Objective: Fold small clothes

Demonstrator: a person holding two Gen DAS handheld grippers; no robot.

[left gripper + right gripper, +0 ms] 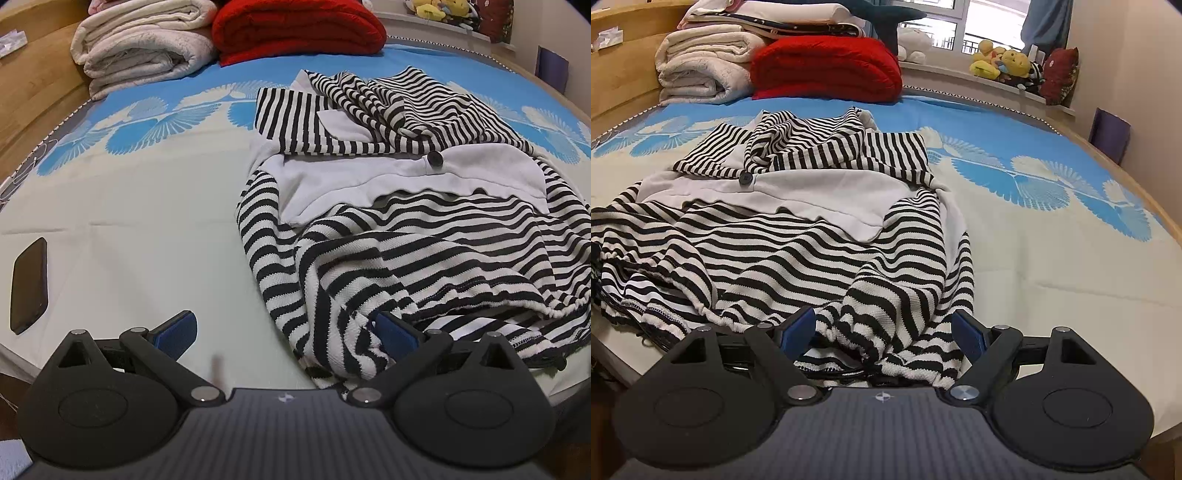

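Both tongs (286, 336) (884, 330) open, striped garment (768, 258) hem possibly under right fingertip.

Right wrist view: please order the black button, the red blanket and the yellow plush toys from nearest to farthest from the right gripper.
From the right gripper:
1. Black button, on the striped garment, left of centre.
2. Red blanket, at the bed's far end, left of centre.
3. Yellow plush toys, on the window ledge, far right.
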